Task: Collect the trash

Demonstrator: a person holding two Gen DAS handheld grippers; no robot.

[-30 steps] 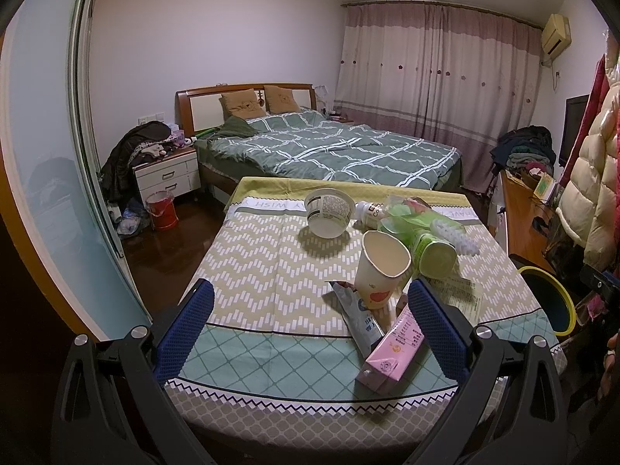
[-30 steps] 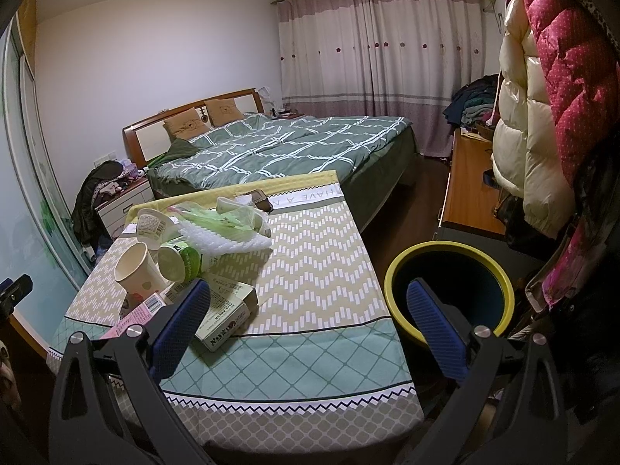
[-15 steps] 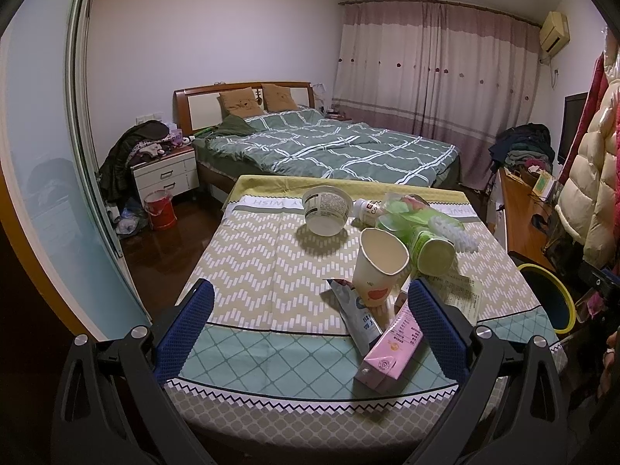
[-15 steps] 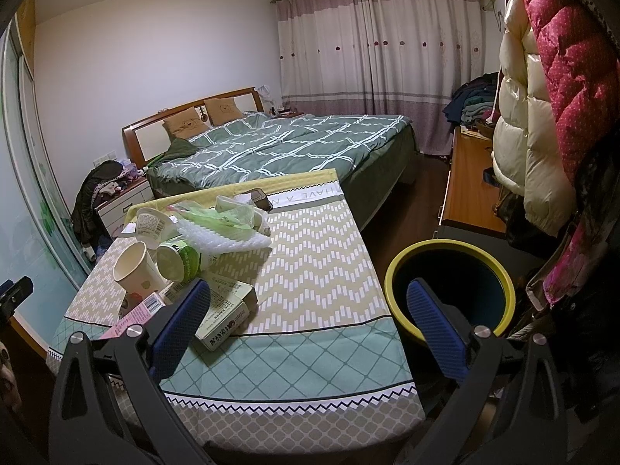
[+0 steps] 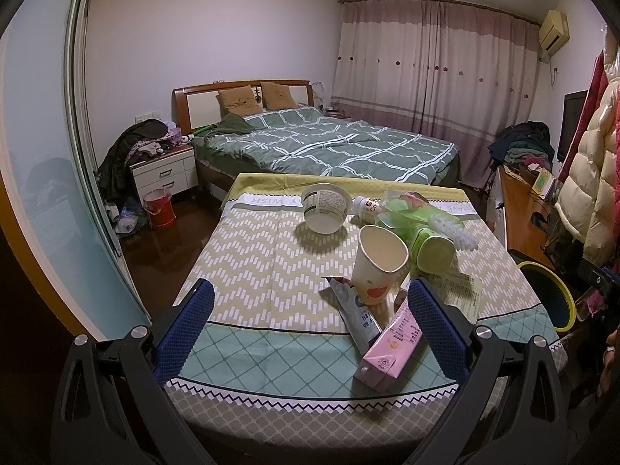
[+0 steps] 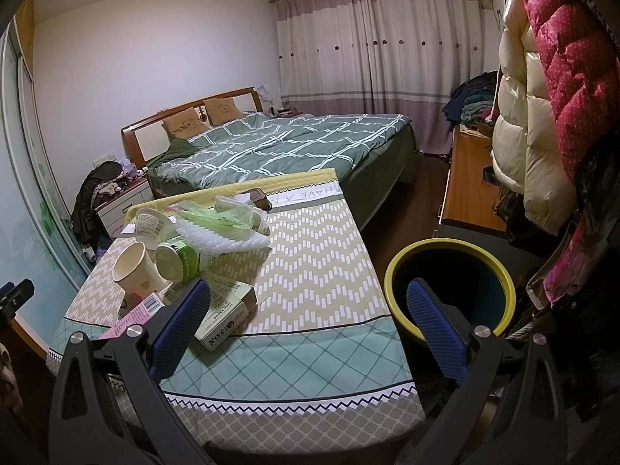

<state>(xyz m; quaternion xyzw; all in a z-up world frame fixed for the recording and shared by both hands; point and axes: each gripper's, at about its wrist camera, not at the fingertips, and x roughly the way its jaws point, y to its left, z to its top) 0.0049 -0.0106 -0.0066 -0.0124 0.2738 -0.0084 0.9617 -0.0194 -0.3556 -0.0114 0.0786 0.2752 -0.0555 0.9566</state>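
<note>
Trash lies on the cloth-covered table (image 5: 252, 279): a pink carton (image 5: 391, 343), a blue-white wrapper (image 5: 358, 317), a paper cup (image 5: 378, 265), a white tub (image 5: 324, 209), a green cup on its side (image 5: 432, 248), and a green plastic bag (image 5: 403, 209). My left gripper (image 5: 310, 323) is open and empty over the table's near edge, left of the carton. My right gripper (image 6: 308, 319) is open and empty; a flat box (image 6: 226, 316) lies by its left finger. A yellow-rimmed bin (image 6: 449, 290) stands right of the table.
A bed (image 5: 329, 147) stands beyond the table. A nightstand (image 5: 162, 172) and a red bucket (image 5: 159, 207) are at the far left. Hanging coats (image 6: 542, 97) and a wooden desk (image 6: 471, 178) line the right side. A glass sliding door (image 5: 46, 193) is on the left.
Both views have shifted only slightly; the left gripper has edged a little nearer the table. Nothing on the table has moved.
</note>
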